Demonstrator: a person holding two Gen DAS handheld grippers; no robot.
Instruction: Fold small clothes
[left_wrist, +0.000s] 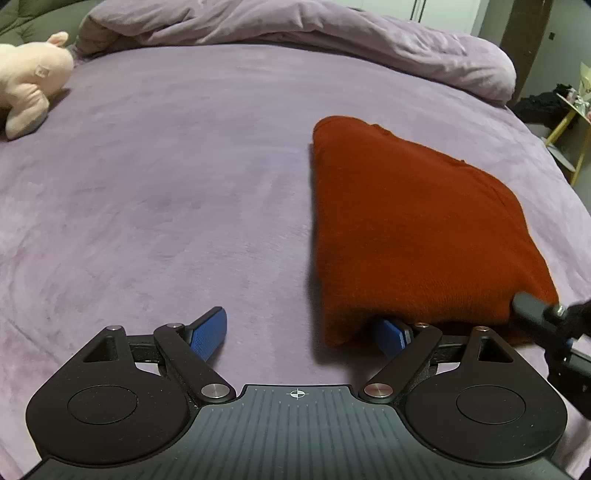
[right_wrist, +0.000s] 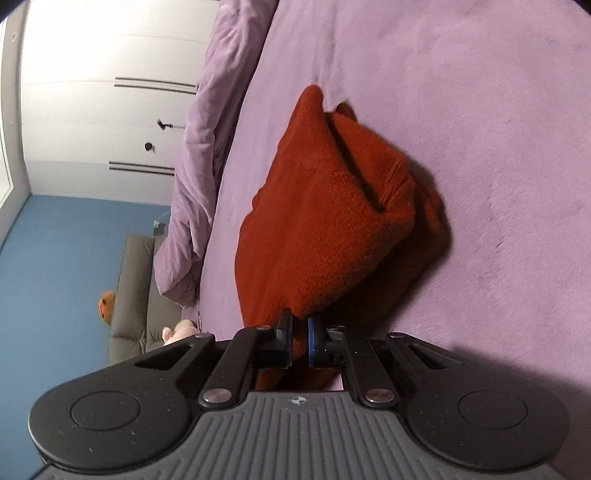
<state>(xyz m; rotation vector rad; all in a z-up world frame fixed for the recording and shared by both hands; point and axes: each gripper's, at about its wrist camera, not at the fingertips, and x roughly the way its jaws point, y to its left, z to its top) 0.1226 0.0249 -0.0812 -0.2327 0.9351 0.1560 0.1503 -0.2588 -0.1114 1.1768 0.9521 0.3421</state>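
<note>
Two grippers work over one rust-red knitted garment (left_wrist: 406, 229) that lies folded on the purple bedspread (left_wrist: 166, 192), towards the right side in the left wrist view. The left gripper (left_wrist: 299, 332) stands wide apart with bare bedspread between its blue pads (left_wrist: 207, 332); its right finger is tucked under the near edge of the garment, so that corner drapes over it, while the left finger is clear of the cloth. The right gripper (right_wrist: 300, 338) is clamped tight on the garment's near edge, cloth pinched between its pads, and its view is rolled sideways so the bed runs up the frame. A bunched purple duvet (left_wrist: 295, 33) lies along the far side of the bed, and a pale pink plush toy (left_wrist: 29, 77) rests at the far left
</note>
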